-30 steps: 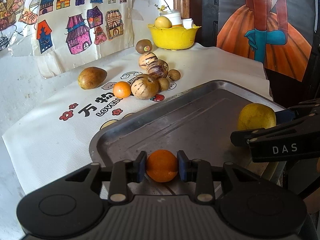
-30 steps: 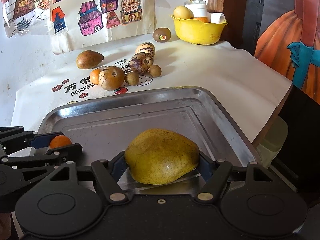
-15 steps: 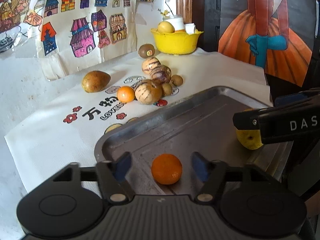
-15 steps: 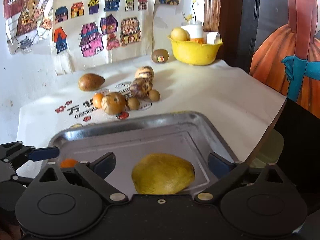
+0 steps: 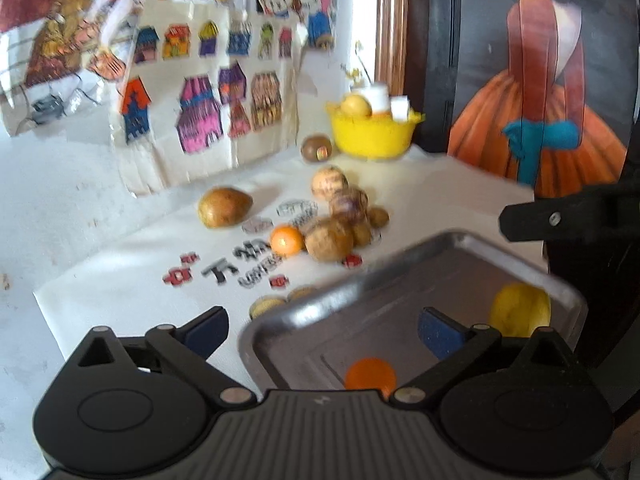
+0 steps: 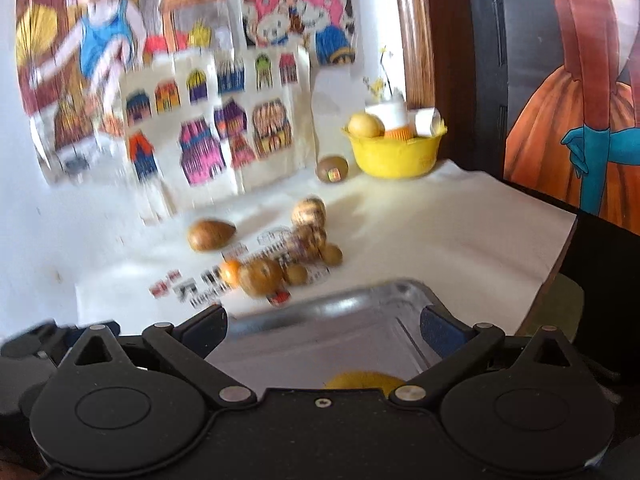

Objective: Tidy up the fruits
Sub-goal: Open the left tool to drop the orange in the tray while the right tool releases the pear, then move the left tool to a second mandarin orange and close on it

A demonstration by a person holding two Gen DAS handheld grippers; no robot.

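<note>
A small orange (image 5: 370, 374) lies in the steel tray (image 5: 360, 280), low between the fingers of my left gripper (image 5: 323, 332). Its jaws are opening wide and the pads stand clear of the orange. A yellow mango (image 5: 520, 310) rests at the tray's right side. In the right wrist view that yellow mango (image 6: 362, 380) shows just under my right gripper (image 6: 324, 328), whose jaws are opening too, well apart from the fruit. Both grippers hang a little above the tray (image 6: 320, 308).
On the white cloth beyond the tray lie a brown mango (image 5: 224, 207), a second small orange (image 5: 286, 241), striped melons (image 5: 330, 182) and small brown fruits. A kiwi (image 5: 317, 148) and a yellow bowl (image 5: 374, 136) stand at the back. The table edge drops off at right.
Both grippers let go: the left released the orange, the right released the yellow mango, and both fruits stay in the tray. Both grippers rose and pulled back.
</note>
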